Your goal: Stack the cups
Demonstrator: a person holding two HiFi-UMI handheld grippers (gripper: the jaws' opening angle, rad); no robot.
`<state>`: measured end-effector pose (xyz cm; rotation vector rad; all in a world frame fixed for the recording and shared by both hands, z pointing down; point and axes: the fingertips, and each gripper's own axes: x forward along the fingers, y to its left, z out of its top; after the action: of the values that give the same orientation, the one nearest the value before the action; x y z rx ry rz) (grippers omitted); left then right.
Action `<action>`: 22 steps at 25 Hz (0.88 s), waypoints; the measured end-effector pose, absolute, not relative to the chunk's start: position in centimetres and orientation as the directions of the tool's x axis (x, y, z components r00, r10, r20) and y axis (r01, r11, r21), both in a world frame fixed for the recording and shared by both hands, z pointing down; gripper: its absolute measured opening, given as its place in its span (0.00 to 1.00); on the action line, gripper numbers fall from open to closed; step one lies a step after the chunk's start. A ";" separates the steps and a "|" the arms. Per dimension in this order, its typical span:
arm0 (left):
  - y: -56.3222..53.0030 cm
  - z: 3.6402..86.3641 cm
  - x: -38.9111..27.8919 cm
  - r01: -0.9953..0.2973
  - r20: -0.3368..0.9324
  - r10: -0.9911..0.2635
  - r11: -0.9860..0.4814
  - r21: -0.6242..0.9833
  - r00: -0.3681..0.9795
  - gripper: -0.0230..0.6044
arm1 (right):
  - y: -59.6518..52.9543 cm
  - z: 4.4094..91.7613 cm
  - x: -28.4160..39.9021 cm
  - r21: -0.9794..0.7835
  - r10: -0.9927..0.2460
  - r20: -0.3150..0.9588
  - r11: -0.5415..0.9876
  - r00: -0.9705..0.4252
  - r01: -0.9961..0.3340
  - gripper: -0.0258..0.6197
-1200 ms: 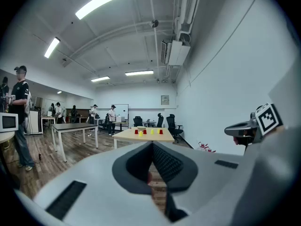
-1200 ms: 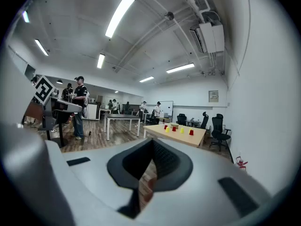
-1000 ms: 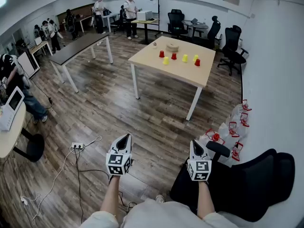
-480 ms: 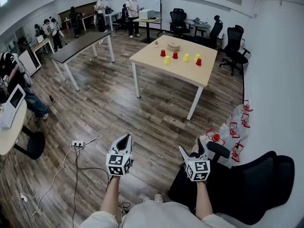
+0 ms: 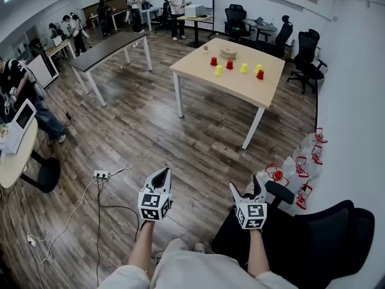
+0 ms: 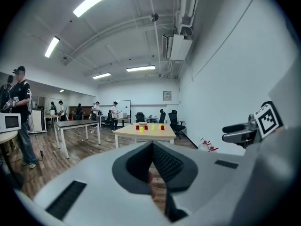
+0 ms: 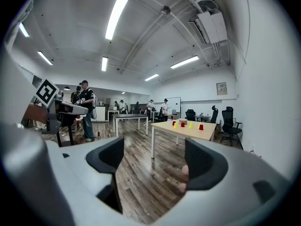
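Observation:
Several red and yellow cups [image 5: 229, 65] stand upside down and apart on a light wooden table [image 5: 240, 92] far across the room. They show small in the left gripper view, cups [image 6: 149, 126], and in the right gripper view, cups [image 7: 188, 125]. Both grippers hang low over the wood floor near my legs, far from the table. My left gripper [image 5: 163, 173] is shut with nothing in it; its pads meet, left gripper [image 6: 153, 147]. My right gripper [image 5: 245, 186] has just been opening; the jaws stand wide with nothing between them, right gripper [image 7: 153, 159].
A black office chair [image 5: 313, 233] sits close at my right, with water jugs [image 5: 301, 167] along the wall. A power strip and cables [image 5: 99, 175] lie on the floor to the left. A dark long table [image 5: 111, 47], a round beige object [image 5: 228, 52], and people stand farther back.
The right gripper's jaws went from shut to wide open. Both grippers sank slightly, and the view tipped so the table sits a little lower and further right in the frame.

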<state>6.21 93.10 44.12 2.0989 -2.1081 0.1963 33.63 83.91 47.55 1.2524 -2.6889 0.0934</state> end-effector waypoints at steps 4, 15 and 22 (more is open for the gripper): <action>91.3 44.9 5.4 -1.000 0.214 -0.977 0.006 0.016 -0.003 0.05 | 81.9 48.0 32.8 0.014 -0.760 0.181 0.637 -0.625 -0.771 0.64; 80.4 47.2 -0.7 -0.998 0.229 -0.972 -0.042 0.050 0.052 0.05 | 72.3 49.3 27.3 0.015 -0.790 0.198 0.594 -0.580 -0.804 0.62; 70.2 47.0 -6.6 -0.992 0.243 -0.963 -0.108 0.059 0.119 0.05 | 63.2 48.3 21.4 0.016 -0.824 0.200 0.544 -0.530 -0.839 0.62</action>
<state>-6.59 70.22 46.96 2.1859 -1.9461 0.2116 21.40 63.19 48.28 1.4135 -2.5951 0.1222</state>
